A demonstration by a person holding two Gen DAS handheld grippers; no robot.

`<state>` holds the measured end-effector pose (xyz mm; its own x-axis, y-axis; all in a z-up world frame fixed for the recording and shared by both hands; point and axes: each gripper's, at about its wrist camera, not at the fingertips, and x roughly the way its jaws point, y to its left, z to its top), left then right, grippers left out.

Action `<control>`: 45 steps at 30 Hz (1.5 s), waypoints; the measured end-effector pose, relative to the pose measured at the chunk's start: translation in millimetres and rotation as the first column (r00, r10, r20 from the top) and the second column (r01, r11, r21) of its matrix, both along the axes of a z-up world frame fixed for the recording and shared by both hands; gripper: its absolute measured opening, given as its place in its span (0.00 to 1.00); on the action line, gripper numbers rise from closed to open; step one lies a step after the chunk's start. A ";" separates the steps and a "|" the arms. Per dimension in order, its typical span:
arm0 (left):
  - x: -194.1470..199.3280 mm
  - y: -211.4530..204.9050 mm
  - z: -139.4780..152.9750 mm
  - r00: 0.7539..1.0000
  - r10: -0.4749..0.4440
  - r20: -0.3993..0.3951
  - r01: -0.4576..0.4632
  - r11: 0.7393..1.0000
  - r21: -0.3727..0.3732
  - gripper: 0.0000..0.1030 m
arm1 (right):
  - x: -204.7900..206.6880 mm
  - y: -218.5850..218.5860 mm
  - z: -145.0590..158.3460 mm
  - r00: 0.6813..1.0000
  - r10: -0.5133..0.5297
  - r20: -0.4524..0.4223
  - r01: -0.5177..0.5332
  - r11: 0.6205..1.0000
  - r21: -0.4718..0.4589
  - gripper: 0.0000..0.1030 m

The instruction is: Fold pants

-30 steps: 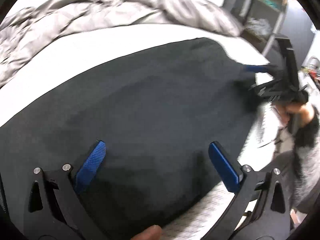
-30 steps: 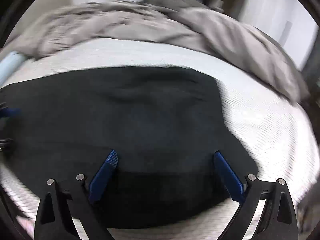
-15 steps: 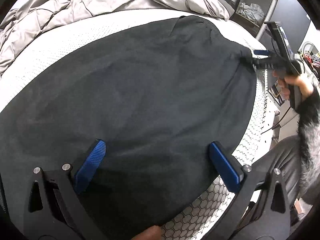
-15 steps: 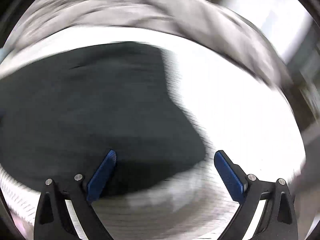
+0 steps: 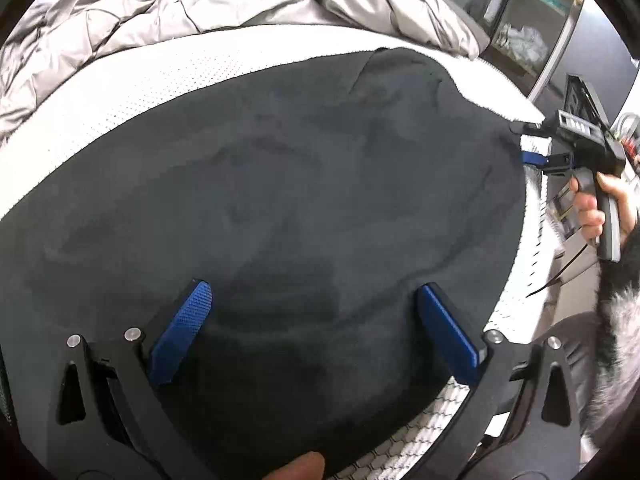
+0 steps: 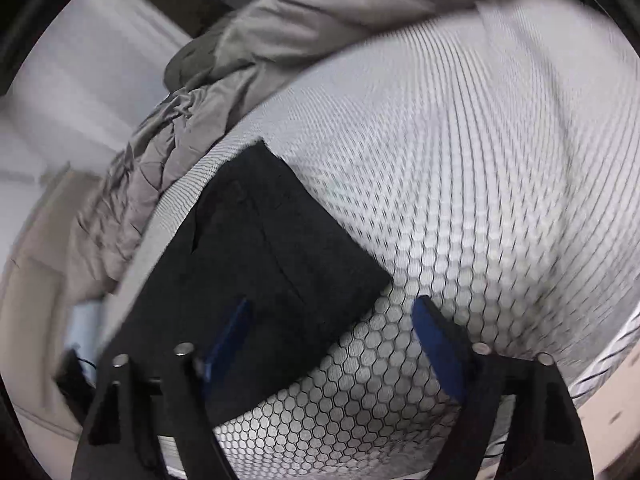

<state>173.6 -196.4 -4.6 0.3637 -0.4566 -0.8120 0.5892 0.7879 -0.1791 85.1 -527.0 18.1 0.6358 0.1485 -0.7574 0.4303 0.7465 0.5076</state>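
Dark pants (image 5: 280,200) lie spread flat on a white honeycomb-mesh mattress (image 5: 120,96). My left gripper (image 5: 316,320) is open and empty, hovering low over the near part of the pants. My right gripper (image 5: 528,142) shows in the left wrist view at the pants' right edge, open. In the right wrist view the right gripper (image 6: 332,344) is open and empty; its left finger is over a corner of the pants (image 6: 256,264), its right finger over the bare mattress (image 6: 460,200).
A rumpled grey duvet (image 5: 200,4) is piled along the far side of the bed, also in the right wrist view (image 6: 168,152). Shelving (image 5: 532,20) stands beyond the bed at the right. The person's hand (image 5: 592,208) and fur-cuffed sleeve are at the right.
My right gripper has swung to the right, off the middle of the pants to their corner at the mattress edge. My left gripper has stayed open over the pants, little moved.
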 end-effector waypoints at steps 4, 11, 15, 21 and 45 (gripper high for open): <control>1.5 -0.5 -1.7 1.000 0.001 -0.004 -0.001 1.000 -0.004 1.00 | -1.0 -2.7 -15.6 0.991 -0.104 0.085 0.101 0.994 0.042 0.46; 2.1 -0.3 -3.8 1.000 0.006 -0.004 -0.006 1.000 0.002 1.00 | -16.3 7.9 32.8 0.982 -0.033 0.188 0.052 0.994 -0.098 0.13; 2.1 2.2 -3.1 1.000 0.003 -0.001 -0.003 1.000 0.007 1.00 | -7.4 7.4 12.6 0.997 -0.078 -0.012 0.074 0.979 -0.191 0.15; 3.9 6.7 7.3 1.000 0.030 0.004 -0.030 0.999 -0.037 1.00 | -12.5 28.1 50.8 0.990 -0.069 0.122 0.108 0.934 -0.341 0.27; 8.4 59.2 -5.2 0.995 0.101 0.021 -0.102 0.993 0.054 1.00 | 51.7 215.1 15.2 0.896 0.433 -0.100 -0.412 0.725 -0.552 0.61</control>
